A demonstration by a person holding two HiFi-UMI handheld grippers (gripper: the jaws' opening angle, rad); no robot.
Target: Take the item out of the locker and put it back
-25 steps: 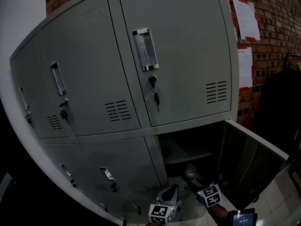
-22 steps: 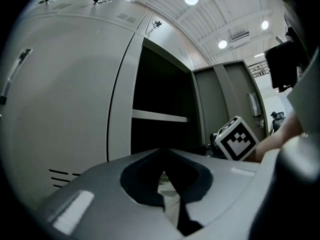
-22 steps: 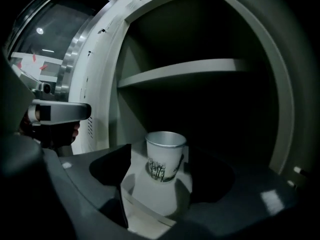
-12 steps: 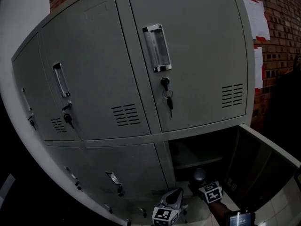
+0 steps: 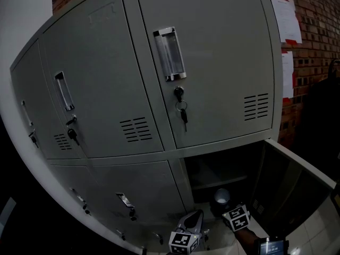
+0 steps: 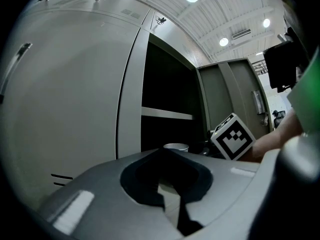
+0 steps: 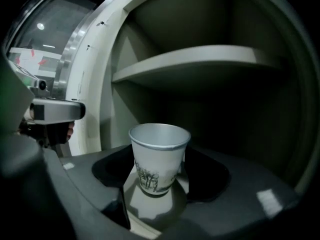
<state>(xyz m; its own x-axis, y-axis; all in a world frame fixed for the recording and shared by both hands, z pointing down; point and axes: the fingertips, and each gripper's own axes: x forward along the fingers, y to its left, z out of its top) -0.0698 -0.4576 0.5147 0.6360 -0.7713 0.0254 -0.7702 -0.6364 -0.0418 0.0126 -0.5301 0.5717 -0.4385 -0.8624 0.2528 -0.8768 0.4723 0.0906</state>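
Observation:
A white paper cup [image 7: 157, 160] with a dark print stands upright between the jaws of my right gripper [image 7: 157, 156]. The jaws are closing and their pads lie against the cup's sides. In the head view the cup [image 5: 222, 196] sits at the mouth of the open bottom locker [image 5: 223, 171], just ahead of the right gripper [image 5: 227, 207]. My left gripper [image 5: 195, 219] hangs lower and to the left, outside the locker. In its own view the left gripper [image 6: 165, 156] is shut with nothing in it, and the cup's rim [image 6: 175, 147] shows beyond it.
The locker's door [image 5: 289, 187] stands swung out to the right. A shelf [image 7: 200, 61] crosses the compartment above the cup. Shut locker doors with keys [image 5: 180, 108] fill the wall above and to the left. A brick wall with paper sheets [image 5: 289, 20] is at the right.
The head view has swung slightly. The right gripper and the cup stay at the locker's mouth, and the left gripper stays low beside them.

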